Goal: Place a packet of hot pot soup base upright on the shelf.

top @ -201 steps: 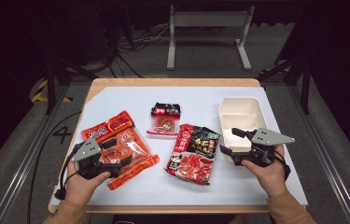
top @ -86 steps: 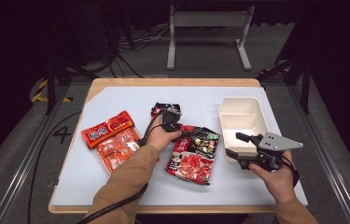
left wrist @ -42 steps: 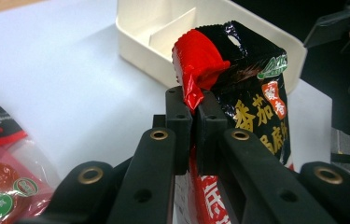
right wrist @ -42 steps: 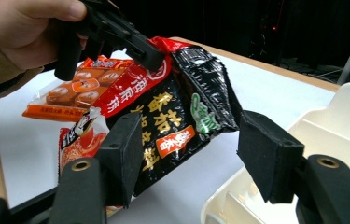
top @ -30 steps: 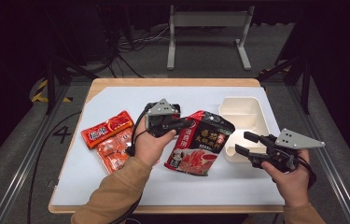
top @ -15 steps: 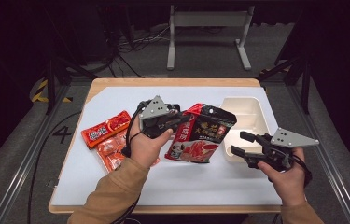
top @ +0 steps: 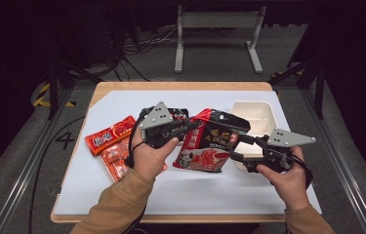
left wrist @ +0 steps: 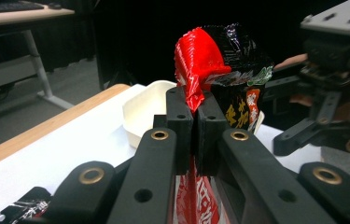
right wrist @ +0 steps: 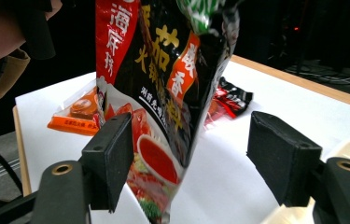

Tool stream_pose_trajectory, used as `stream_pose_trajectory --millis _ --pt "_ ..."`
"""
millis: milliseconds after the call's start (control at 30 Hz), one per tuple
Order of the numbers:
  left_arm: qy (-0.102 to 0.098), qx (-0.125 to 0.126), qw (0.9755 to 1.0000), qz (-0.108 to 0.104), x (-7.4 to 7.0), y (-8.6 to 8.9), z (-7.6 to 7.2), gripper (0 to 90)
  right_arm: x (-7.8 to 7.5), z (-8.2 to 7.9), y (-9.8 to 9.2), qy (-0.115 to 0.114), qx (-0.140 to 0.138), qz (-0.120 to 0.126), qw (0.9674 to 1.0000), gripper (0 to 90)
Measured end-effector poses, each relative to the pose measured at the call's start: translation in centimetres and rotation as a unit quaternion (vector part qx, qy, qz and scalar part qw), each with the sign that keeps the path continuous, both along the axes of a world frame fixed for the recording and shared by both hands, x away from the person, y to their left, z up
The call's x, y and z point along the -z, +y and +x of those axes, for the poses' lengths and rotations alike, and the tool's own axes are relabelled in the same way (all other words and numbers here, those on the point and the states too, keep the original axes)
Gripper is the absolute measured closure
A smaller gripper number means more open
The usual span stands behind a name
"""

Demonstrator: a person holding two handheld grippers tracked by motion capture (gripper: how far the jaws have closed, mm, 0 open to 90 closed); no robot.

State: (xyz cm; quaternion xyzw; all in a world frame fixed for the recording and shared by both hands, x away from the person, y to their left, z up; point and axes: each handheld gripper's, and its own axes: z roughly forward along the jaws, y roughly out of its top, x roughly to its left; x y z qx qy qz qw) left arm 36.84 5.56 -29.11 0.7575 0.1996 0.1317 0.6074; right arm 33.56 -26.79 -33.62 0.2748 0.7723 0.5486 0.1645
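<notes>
I am pinching the hotpot seasoning pouch (top: pixel 213 141) by its top edge with my left tool (top: pixel 186 128), bringing my right tool (top: pixel 235 147), jaws just widening, squarely around its side

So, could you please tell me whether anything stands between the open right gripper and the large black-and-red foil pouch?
Nothing visible does: the large black-and-red foil pouch hangs just ahead of the right gripper, nearer one pad.

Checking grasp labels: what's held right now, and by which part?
The left gripper is shut on the big sauce pouch, pinching its red edge near the top. The right gripper holds nothing; its jaws have just been opening, with the pouch's lower part between them.
</notes>
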Motion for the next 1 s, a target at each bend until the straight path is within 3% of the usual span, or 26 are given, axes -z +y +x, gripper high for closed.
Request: stream_pose_trajectory --millis 300,633,733,867,1000 --pt "0.004 0.008 0.9999 -0.013 0.4 0.4 -0.6 86.8 -0.3 1.2 2.4 0.006 -0.025 0.007 0.9997 33.2" --pt "0.009 0.009 0.9996 -0.026 1.2 0.7 -1.0 86.8 0.3 2.0 3.8 0.024 -0.046 0.019 0.9985 38.7" --pt "0.011 0.003 0.9994 -0.033 1.7 0.9 -1.0 86.7 0.6 2.2 3.9 0.032 -0.051 0.020 0.9980 42.6" --pt "0.015 0.002 0.9993 -0.034 2.1 1.1 -1.1 86.7 0.9 2.3 4.1 0.042 -0.060 0.013 0.9972 60.9" --pt "0.017 0.003 0.9992 -0.035 2.2 1.2 -1.0 86.4 1.0 2.3 4.1 0.042 -0.067 0.006 0.9968 69.7"
